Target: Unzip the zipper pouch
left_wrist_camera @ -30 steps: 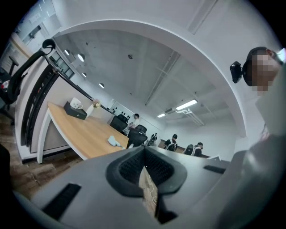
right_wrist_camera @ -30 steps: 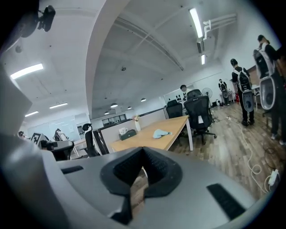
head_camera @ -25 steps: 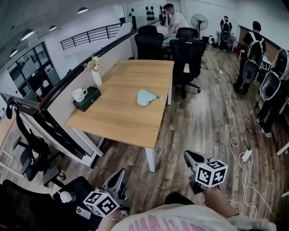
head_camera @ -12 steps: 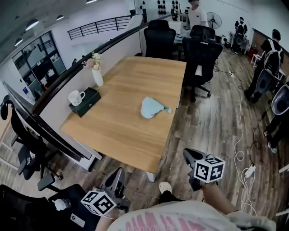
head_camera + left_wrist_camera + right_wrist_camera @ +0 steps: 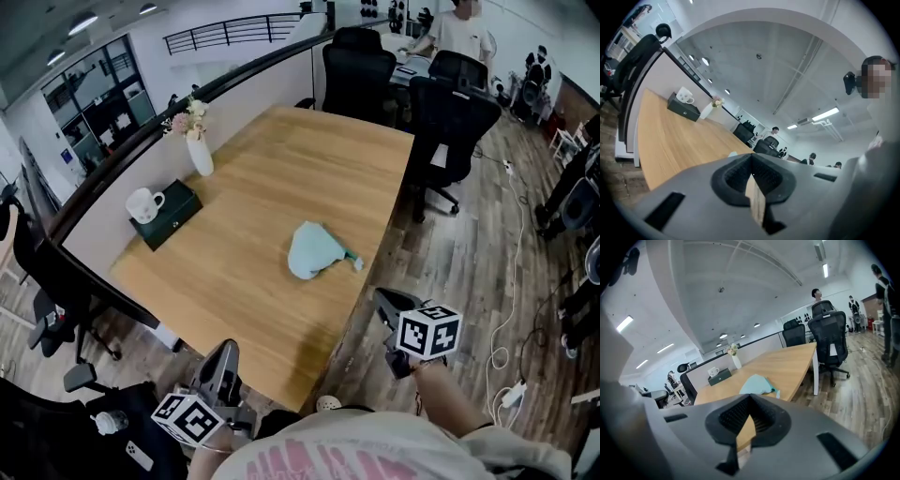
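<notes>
A light blue zipper pouch point(image 5: 315, 251) lies crumpled on the wooden table point(image 5: 244, 262), near its right edge, with a small tab sticking out to the right. Both grippers are short of the table's near end and apart from the pouch. My left gripper point(image 5: 223, 360) hangs low at the near left corner, jaws shut and empty. My right gripper point(image 5: 383, 306) is beside the table's right edge, also shut on nothing. In the right gripper view the pouch point(image 5: 758, 384) shows ahead, above the shut jaws point(image 5: 749, 402). The left gripper view looks along the tabletop point(image 5: 670, 136).
A white mug point(image 5: 142, 202) sits on a dark green box point(image 5: 169, 217) by a vase of flowers point(image 5: 199, 152) at the table's left edge, along a partition. Black office chairs point(image 5: 452, 122) stand beyond the far end. People stand at the back; cables point(image 5: 514, 309) lie on the floor at the right.
The whole view has moved in toward the table, so the pouch and table edge are now much nearer both grippers. Both grippers stay shut and empty.
</notes>
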`<state>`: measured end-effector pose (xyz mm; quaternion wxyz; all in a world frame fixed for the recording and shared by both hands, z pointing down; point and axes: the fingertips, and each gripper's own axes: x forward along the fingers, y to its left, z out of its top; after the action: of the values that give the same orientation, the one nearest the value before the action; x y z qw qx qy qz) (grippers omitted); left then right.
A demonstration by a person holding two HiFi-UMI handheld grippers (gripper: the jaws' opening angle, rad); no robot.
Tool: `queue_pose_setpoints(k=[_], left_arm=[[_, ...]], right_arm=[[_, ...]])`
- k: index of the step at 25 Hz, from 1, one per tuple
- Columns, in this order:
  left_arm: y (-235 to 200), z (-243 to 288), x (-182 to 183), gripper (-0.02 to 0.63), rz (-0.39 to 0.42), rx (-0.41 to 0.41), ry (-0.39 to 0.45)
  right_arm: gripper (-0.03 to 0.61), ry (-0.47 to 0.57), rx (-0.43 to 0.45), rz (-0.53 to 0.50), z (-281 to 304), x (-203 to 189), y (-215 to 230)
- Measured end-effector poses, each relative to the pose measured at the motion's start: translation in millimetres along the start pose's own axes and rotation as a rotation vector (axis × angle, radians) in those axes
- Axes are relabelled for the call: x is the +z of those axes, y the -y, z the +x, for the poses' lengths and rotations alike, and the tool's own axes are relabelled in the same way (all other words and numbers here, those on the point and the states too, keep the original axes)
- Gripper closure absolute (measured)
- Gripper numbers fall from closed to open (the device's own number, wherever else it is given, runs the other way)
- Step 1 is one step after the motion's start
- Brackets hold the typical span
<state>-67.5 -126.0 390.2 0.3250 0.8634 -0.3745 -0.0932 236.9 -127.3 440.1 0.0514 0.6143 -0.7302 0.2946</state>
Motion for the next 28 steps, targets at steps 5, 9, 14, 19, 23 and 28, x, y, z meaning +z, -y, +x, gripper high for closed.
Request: queue_pose_setpoints(k=[5,9,14,19,23,28], left_arm=[[-19,12,-2,0.612,0.001,0.084,-0.025],[-35,23,-2,0.612,-0.001,0.113,-0.05],[-57,41,2,0.612,-0.016,0.118,-0.102],[-85,61,14,0.612,-0.041,0.102,-0.134],[-105,73,16,0.612,-0.068,0.093,-0.155],[-123,81,16,0.612,-0.085,0.079,-0.163]], right_arm=[[0.58,-0.054,0.037,0.058,49,-3,16],[0.58,-0.1,0.044,0.082,80,-9,23],[0.58,-0.118,0.034,0.107,114,-2,29],[0.58,-0.144,0.003,0.163,145,12,39],[0.578,-0.16,-0.023,0.359,178,36,47],[0.512,-0.213,-0.131,0.46,237,66,51]])
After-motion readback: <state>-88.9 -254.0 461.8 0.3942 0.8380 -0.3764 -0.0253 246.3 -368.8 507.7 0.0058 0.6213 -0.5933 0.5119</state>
